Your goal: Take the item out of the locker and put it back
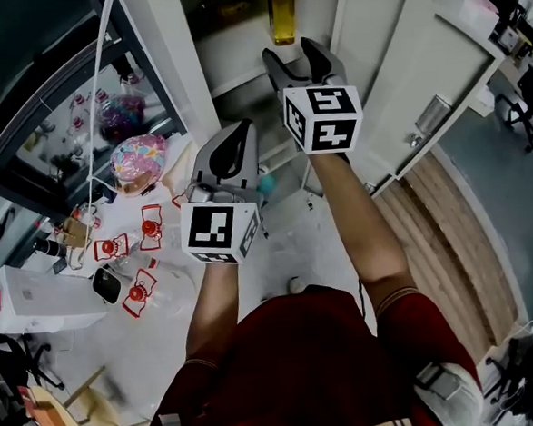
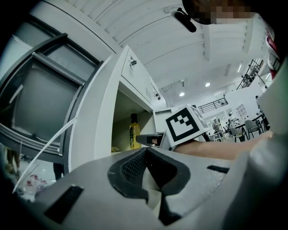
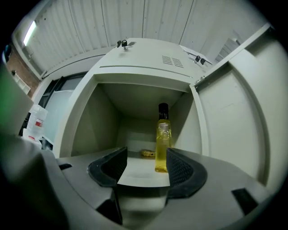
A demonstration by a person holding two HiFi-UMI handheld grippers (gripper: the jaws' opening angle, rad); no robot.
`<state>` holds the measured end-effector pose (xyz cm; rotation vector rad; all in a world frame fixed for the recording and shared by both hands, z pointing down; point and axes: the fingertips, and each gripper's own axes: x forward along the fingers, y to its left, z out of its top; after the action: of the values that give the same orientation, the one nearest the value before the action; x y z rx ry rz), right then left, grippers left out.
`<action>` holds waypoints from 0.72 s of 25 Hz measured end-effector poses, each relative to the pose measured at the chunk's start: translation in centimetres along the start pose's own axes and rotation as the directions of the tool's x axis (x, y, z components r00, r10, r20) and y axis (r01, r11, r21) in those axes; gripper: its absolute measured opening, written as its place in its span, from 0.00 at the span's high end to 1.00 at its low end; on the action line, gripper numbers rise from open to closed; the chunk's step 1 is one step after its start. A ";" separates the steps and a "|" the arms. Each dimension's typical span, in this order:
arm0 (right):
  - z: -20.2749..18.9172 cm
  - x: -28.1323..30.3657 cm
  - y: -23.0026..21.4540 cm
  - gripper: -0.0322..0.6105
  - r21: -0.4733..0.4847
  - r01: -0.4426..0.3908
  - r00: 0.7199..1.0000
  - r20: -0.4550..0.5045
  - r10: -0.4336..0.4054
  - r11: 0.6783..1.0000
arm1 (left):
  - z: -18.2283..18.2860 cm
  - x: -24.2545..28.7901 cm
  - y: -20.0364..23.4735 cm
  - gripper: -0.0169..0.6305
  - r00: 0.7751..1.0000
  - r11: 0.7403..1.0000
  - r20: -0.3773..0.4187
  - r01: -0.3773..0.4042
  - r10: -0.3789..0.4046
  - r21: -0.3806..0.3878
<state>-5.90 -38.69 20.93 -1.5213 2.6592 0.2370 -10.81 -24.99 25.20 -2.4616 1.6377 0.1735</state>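
A tall yellow bottle (image 1: pixel 281 11) (image 3: pixel 163 139) with a black cap stands upright on the shelf of the open white locker (image 3: pixel 90 121), toward its right side. My right gripper (image 1: pixel 296 55) (image 3: pixel 145 166) is raised in front of the locker opening, open, with nothing between its fingers; the bottle stands beyond them, apart. My left gripper (image 1: pixel 233 144) (image 2: pixel 148 175) hangs lower and to the left, shut and empty. From the left gripper view the bottle (image 2: pixel 134 131) shows in the locker with the right gripper's marker cube (image 2: pixel 184 126) beside it.
The locker door (image 1: pixel 420 69) (image 3: pixel 234 121) stands swung open at the right. A small brownish item (image 3: pixel 147 153) lies at the back of the shelf. Left of me is a dark glass-fronted cabinet (image 1: pixel 49 95), a pink bag (image 1: pixel 138 159) and several red-and-white items (image 1: pixel 149 227) on the floor.
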 end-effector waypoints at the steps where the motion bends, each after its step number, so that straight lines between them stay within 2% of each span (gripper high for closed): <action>1: 0.0 0.5 -0.2 0.57 0.002 0.003 1.000 -0.001 -0.003 1.000 | 0.0 0.2 0.0 0.96 1.000 1.000 0.000 -0.001 0.001 0.002; 18: 0.4 6.3 -3.0 0.55 -0.013 0.089 0.996 -0.023 -0.090 0.996 | -0.6 1.6 1.4 0.96 1.000 1.000 0.003 0.005 -0.005 0.009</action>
<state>-6.53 -45.49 19.40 -1.6523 2.6035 0.2316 -11.50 -27.06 25.34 -2.4573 1.6268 0.1690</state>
